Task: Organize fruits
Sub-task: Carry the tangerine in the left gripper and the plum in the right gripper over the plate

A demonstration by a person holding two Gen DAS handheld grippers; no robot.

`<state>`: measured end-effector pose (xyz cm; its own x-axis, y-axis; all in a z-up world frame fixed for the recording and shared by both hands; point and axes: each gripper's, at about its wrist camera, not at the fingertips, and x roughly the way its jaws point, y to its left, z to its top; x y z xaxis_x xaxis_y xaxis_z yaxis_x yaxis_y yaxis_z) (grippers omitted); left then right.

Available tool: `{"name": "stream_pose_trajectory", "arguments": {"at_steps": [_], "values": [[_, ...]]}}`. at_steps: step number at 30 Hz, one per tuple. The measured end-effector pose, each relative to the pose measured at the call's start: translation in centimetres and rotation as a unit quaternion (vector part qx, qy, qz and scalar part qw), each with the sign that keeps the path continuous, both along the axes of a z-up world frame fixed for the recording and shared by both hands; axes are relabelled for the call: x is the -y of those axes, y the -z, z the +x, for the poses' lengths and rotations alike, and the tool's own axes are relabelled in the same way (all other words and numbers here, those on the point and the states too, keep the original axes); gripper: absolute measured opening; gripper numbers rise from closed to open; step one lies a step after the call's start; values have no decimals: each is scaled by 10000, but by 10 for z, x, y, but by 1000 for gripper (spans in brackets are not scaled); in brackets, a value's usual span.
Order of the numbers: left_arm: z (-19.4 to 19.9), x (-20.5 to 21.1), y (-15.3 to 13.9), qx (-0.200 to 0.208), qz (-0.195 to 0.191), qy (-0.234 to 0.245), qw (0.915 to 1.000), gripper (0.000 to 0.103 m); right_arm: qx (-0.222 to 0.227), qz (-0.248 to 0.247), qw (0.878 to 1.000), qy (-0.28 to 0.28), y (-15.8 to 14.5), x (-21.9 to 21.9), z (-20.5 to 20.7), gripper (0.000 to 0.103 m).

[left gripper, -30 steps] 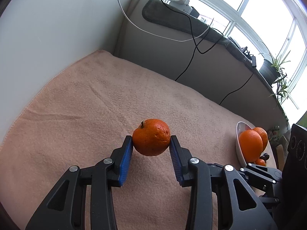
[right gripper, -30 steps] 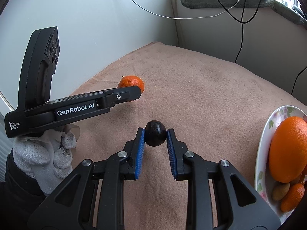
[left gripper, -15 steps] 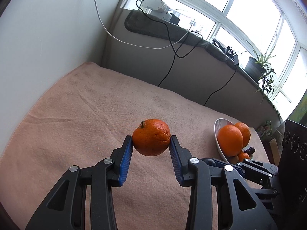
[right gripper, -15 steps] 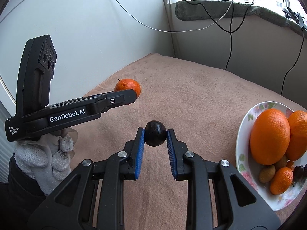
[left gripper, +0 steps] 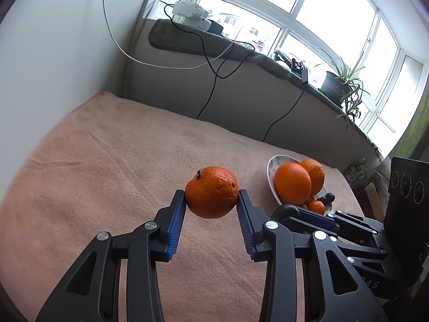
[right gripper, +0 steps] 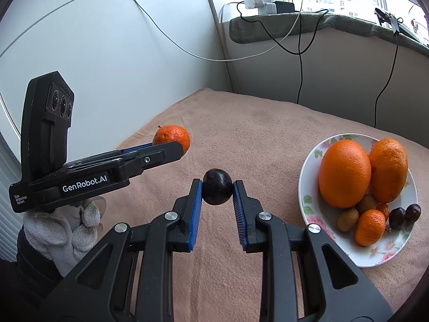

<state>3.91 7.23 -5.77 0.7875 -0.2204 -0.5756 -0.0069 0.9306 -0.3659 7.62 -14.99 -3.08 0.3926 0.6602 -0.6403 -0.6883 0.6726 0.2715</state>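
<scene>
Peach blanket (right gripper: 268,134) spread wide; floral plate (right gripper: 308,177) sat at its right, piled with fruit. Left gripper (left gripper: 211,201) was clamped on the tangerine (left gripper: 211,191), right gripper (right gripper: 217,191) pinched the dark plum (right gripper: 217,190), both aloft

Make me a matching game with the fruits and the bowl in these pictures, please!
Things:
1. wrinkly orange tangerine
2. small dark purple plum
3. big smooth round orange
4. white flowered ceramic bowl

Places:
A. lying in the bowl
B. standing on the peach-coloured blanket
C. held between the left gripper's jaws
D. held between the right gripper's jaws

Pairs: 1-C, 2-D, 3-A, 4-B
</scene>
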Motion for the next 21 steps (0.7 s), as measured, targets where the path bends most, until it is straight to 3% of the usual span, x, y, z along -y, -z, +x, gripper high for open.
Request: {"name": "stream_pose_trajectory", "arguments": {"at_steps": [21], "values": [[7,69,2,-76,-132,788,9968,37,-51,-53,9962,863,3,89,7,24]]}}
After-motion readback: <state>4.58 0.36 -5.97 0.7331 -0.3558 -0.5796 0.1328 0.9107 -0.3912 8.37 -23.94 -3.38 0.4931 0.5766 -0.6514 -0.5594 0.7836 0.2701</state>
